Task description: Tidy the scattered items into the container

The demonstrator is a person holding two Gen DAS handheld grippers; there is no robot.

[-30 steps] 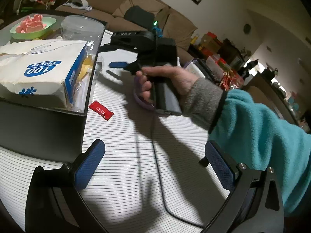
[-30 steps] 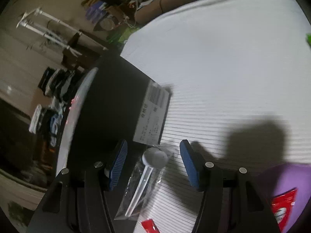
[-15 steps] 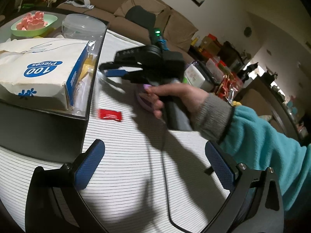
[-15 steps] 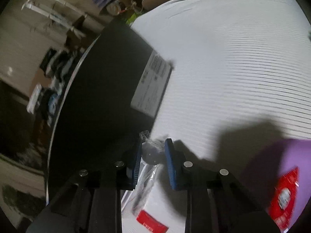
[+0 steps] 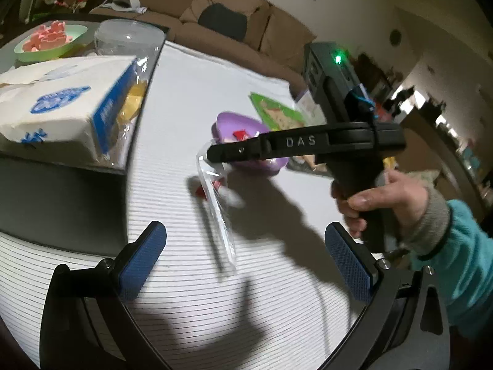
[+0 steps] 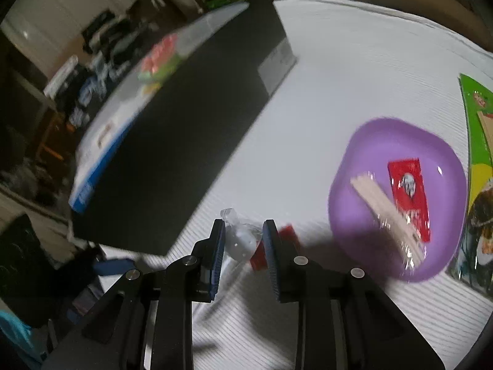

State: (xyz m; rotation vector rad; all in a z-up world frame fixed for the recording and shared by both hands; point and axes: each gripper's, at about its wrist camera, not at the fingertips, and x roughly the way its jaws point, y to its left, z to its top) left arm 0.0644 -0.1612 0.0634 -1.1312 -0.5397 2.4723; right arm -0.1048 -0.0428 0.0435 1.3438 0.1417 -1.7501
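**Right gripper has the bagged spoon off the table**

Right gripper (image 6: 242, 248): jaws narrow, just been closing, pads now clamped on the bowl end of the spoon (image 6: 240, 243) in its clear bag. From the left wrist view the bag (image 5: 217, 212) hangs down from the jaw tips, clear of the cloth (image 5: 200, 277), tilted, shadow under it. Frames are motion-blurred, so edge detail is soft.

Left gripper (image 5: 246, 260): jaws wide, nothing between the pads, hovering low over the striped cloth near the box corner.

Hand (image 5: 385, 197) in a teal sleeve grips the right tool's handle.

Box (image 6: 185, 123): black, on the cloth, left of the spoon. Already in it: tissue pack (image 5: 61, 108), green bowl (image 5: 49, 43) with pink pieces, clear tub (image 5: 129, 40).

Loose on the cloth:
- red sachet (image 6: 275, 246), just beside the right jaw tips, partly hidden by them
- purple plate (image 6: 397, 200) right of the spoon, holding a second red sachet (image 6: 408, 194) and wrapped toothpicks (image 6: 385, 212)
- green packet (image 6: 476, 154) touching or just past the plate's far edge, cannot tell which
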